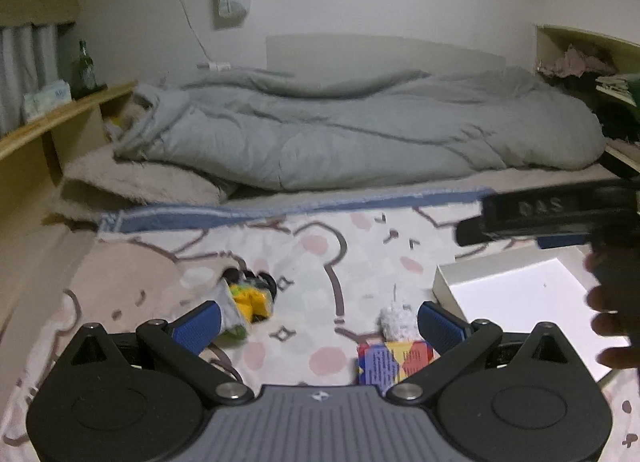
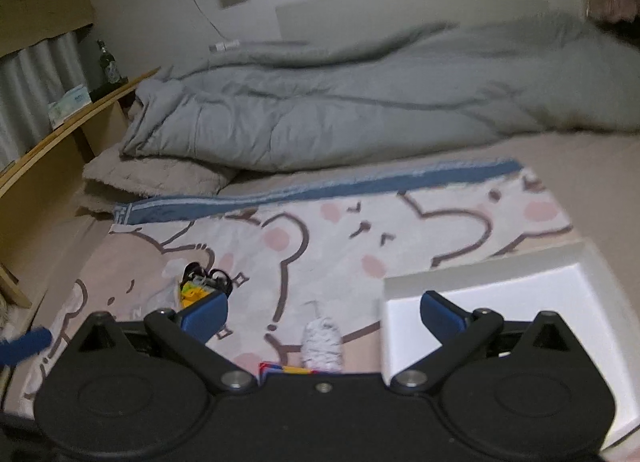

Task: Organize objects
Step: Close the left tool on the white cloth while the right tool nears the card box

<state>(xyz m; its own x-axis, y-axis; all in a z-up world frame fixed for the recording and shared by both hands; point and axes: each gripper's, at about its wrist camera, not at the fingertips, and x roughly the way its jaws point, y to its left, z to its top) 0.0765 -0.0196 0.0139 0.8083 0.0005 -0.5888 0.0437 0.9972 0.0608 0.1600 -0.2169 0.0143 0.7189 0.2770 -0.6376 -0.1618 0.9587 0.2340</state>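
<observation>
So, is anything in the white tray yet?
No, the white tray shows only its bare white inside; the yellow toy lies on the printed blanket.

Rumpled grey duvet [image 1: 360, 130], green bottle [image 1: 84, 66] on wooden shelf [image 1: 60, 114]

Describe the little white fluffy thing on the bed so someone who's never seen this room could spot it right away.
Start at the bed's cartoon-bear blanket, spread in front of the rumpled grey duvet. Near its front edge, just left of the white tray, stands the white fluffy item, touching a colourful patterned box. It is the only pale, fuzzy thing; the yellow wrapped toy lies farther left.
</observation>
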